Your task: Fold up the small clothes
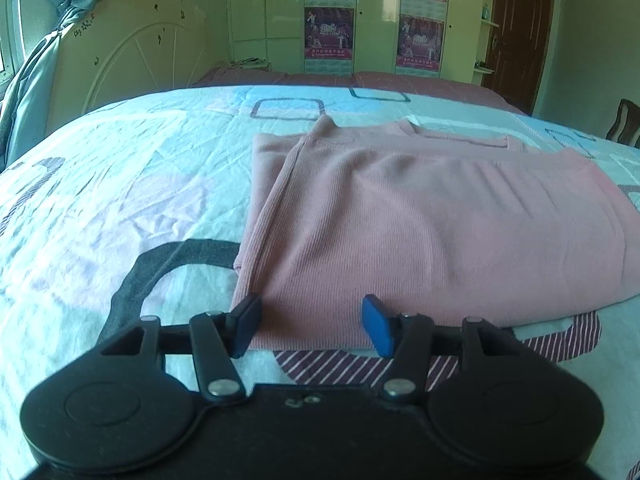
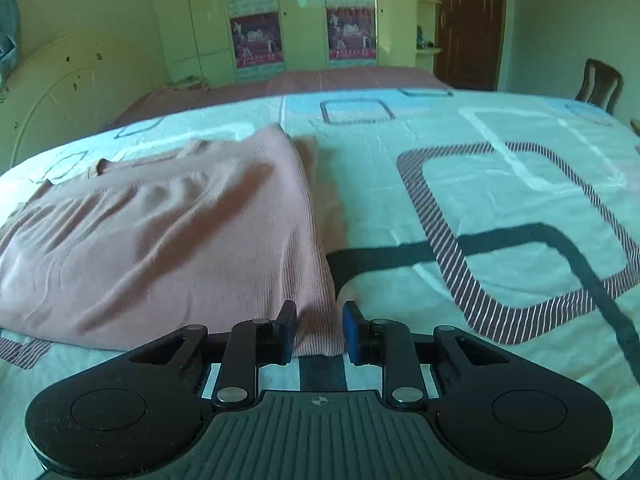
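I'm working over a bed (image 1: 120,184) under a patterned sheet, with a pink top (image 1: 420,220) lying flat on it, sides already turned in so it makes a long rectangle, neckline at the far end. It looks like a thin ribbed knit: light, soft and floppy, likely to sag and drag unless both near corners rise together. The hem corners nearest me look like the places to hold.

My left gripper (image 1: 312,326) sits at the near left corner of the hem, jaws wide apart, cloth lying between them but nothing pinched. My right gripper (image 2: 319,330) is at the near right corner, jaws narrower, straddling the folded edge. Whether its pads (image 2: 352,324) actually press the fabric, I cannot tell.
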{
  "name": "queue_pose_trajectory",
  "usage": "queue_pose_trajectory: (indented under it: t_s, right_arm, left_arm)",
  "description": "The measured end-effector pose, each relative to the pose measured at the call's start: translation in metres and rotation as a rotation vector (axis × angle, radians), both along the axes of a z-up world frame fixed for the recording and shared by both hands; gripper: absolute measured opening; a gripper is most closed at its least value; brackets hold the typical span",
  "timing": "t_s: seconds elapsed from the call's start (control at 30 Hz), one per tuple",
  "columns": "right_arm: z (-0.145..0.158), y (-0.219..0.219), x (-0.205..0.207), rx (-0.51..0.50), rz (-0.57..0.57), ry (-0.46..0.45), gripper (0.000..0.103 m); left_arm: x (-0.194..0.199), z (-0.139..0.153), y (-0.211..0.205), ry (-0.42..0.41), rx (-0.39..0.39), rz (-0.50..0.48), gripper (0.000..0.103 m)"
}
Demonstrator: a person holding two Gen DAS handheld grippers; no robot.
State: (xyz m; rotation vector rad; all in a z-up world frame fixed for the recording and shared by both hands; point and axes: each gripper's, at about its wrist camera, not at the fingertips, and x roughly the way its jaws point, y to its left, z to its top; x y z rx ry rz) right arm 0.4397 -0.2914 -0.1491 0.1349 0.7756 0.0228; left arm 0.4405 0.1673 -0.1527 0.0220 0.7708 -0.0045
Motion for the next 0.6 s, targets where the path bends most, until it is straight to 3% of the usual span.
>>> queue_pose_trajectory:
  t_s: [0.07, 0.2, 0.27, 0.37, 0.47, 0.5, 0.53, 0.6]
  right_arm:
    - [-0.014, 0.005, 0.005, -0.033, 0.018, 0.080, 0.025]
    - [-0.010, 0.000, 0.001, -0.007, -0.019, 0.061, 0.025]
    - [0.003, -0.003, -0.011, 0.024, -0.040, -0.003, 0.025]
    - [0.016, 0.004, -0.028, 0.047, -0.016, -0.062, 0.025]
    - [0.023, 0.017, -0.038, 0.084, 0.026, -0.100, 0.024]
    - [0.025, 0.021, -0.039, 0.101, 0.040, -0.107, 0.018]
    - [0.027, 0.025, -0.039, 0.119, 0.049, -0.112, 0.006]
    - [0.030, 0.034, -0.033, 0.147, 0.066, -0.108, 0.004]
  left_arm:
    - [0.000, -0.001, -0.001, -0.002, 0.010, -0.004, 0.055]
    - [-0.002, 0.007, 0.002, 0.004, -0.019, 0.030, 0.055]
    - [-0.014, 0.014, 0.007, -0.027, -0.063, 0.074, 0.056]
    - [-0.033, 0.018, 0.020, -0.057, -0.222, 0.153, 0.058]
    - [-0.043, 0.004, 0.034, -0.021, -0.457, 0.226, 0.050]
    - [-0.044, -0.002, 0.038, -0.007, -0.520, 0.256, 0.047]
    - [-0.045, -0.007, 0.043, -0.012, -0.572, 0.291, 0.047]
    - [-0.042, -0.013, 0.053, -0.033, -0.680, 0.344, 0.047]
